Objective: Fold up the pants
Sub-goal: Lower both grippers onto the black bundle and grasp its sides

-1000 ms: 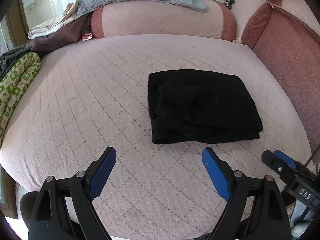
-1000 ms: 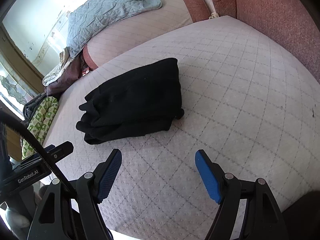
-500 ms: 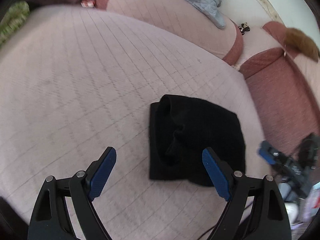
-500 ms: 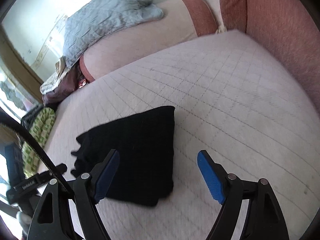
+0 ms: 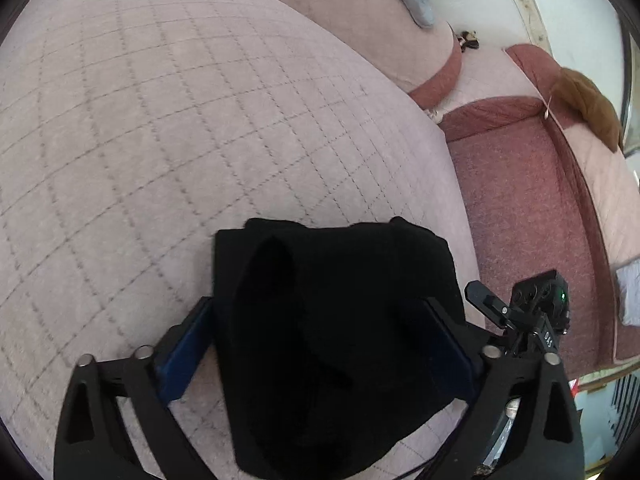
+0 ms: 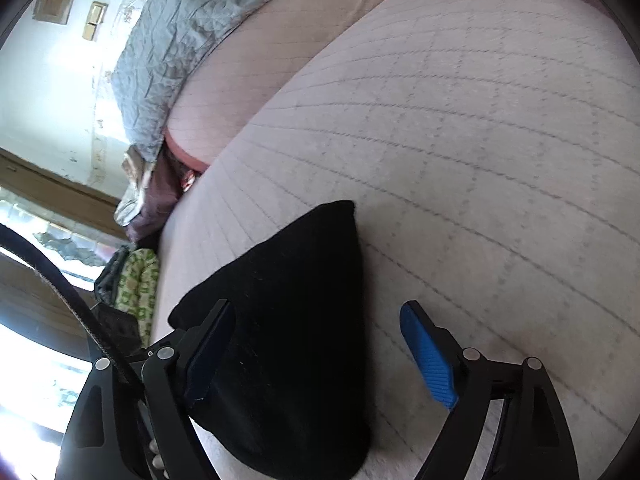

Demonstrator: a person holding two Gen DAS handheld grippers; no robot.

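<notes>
1. The folded black pants (image 5: 332,340) lie on the quilted pink bed cover (image 5: 180,132), in its near part; a red upholstered side panel (image 5: 524,216) lies beyond the cover's right edge.
2. In the left wrist view the left gripper (image 5: 316,344) straddles the bundle: its blue-padded fingers (image 5: 182,356) stand spread wide, one at each flank of the cloth, and the pants fill the gap between them. Whether the pads touch the fabric cannot be told.
3. In the right wrist view the right gripper (image 6: 316,356) is spread wide too. The pants (image 6: 288,340) sit in the left half of its gap, up against the left pad (image 6: 208,356) and covering part of it, while the right pad (image 6: 430,360) stands clear of the cloth over bare cover (image 6: 460,160).
4. The right gripper also shows at the right edge of the left wrist view, just beside the bundle.
5. In both views the bundle's long axis runs away from the camera, along the fingers. Its far end is a rounded fold in the left view and narrows to a corner in the right view.
6. A grey quilted blanket (image 6: 180,40) is draped over the long pink bolster (image 6: 248,80) at the far edge of the bed. A green-patterned cloth (image 6: 136,284) lies off the bed's left side.
</notes>
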